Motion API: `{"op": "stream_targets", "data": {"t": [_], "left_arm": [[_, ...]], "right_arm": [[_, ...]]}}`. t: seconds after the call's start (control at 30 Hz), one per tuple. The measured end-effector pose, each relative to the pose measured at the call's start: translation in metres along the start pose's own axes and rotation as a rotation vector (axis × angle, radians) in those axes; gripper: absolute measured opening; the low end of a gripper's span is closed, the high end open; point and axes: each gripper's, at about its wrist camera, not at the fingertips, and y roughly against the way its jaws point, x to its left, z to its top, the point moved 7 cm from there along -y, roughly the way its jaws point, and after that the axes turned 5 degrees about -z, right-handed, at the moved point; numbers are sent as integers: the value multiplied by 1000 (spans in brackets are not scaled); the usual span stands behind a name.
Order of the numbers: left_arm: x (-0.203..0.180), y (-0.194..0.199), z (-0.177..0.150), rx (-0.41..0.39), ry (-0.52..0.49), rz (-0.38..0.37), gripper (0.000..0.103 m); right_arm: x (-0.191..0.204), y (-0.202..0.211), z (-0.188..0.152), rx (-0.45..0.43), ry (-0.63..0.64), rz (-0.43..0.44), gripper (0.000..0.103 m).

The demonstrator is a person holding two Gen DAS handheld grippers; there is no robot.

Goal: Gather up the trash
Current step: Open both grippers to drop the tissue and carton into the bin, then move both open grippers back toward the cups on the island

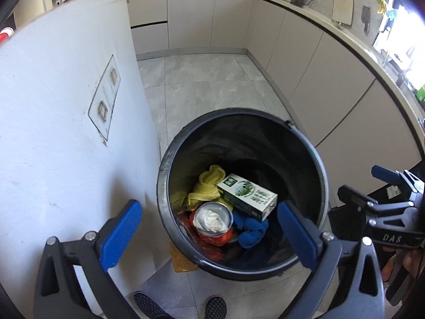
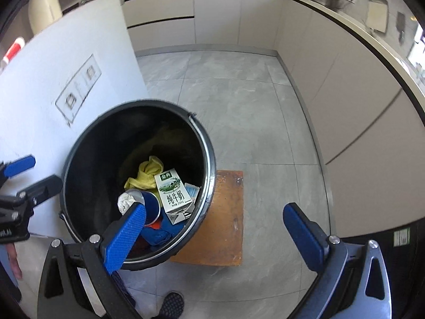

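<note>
Floor (image 2: 239, 111): grey tiles, filling the middle of both views.
Board (image 2: 220, 218): brown, flat on the tiles at lower centre.
Bin (image 2: 79, 159): black, apparently standing on the board's left edge.
Shoes (image 1: 216, 307): bottom edge, on tiles.

Floor (image 2: 239, 106): grey stone-look tiles with pale grout lines.
Wooden board (image 2: 225, 218): brown, flat on the floor, partly stained dark along its far edge.
Cabinets (image 1: 212, 21): beige flat fronts, running along the far wall and the right side.
Tabletop (image 1: 305, 2): pale edge above the cabinets, carrying small kitchen items.
Cutting board (image 1: 342, 9): pale, hung upright on the wall.
White panel (image 1: 66, 93): upright on the left, bearing a scuffed rectangular outline.
Shoes (image 1: 215, 307): dark mesh toes at the bottom edge.
</note>
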Motion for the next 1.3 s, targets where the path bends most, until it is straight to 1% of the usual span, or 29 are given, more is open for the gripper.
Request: {"op": "stream_targets", "data": {"t": [0.17,0.37,0.43,0.53,0.67,0.73,0.77,0.87,0.93,0.97,1.07,1.17,1.2,1.23,1.3], "left_arm": [[-11,25,6,-30,-23,-2,103],[-16,49,16,-59,-36,-1,103],[-18,58,18,-65,-29,-23,103],[-20,68,22,-84,-43,-21,103],[-19,79,26,-102,-29,-21,103],[-19,86,27,-97,-18,-41,103],[-19,92,28,-106,-14,-52,103],[-18,110,32,-135,-21,-55,103],[-13,119,35,-150,-9,-65,103],[-8,124,37,-167,0,-64,103],[9,136,42,-197,24,-45,103],[30,150,44,-221,21,34,103],[40,154,45,-229,35,50,103],[51,158,44,-235,53,61,103],[71,167,44,-254,85,83,103]], "right_arm": [[-4,32,2,-32,-53,3,103],[-1,64,5,-68,-69,-5,103],[-2,74,7,-72,-78,-7,103],[-5,89,12,-90,-97,2,103],[-10,108,19,-115,-109,-6,103],[-10,117,22,-129,-109,-8,103],[-10,123,24,-139,-108,-5,103],[-7,143,31,-177,-113,5,103],[-4,149,36,-191,-126,32,103],[0,154,40,-209,-138,58,103],[10,162,51,-247,-145,98,103],[26,169,61,-279,-131,114,103],[32,172,64,-290,-127,117,103],[40,177,69,-320,-118,113,103],[60,182,77,-330,-86,156,103]]}}
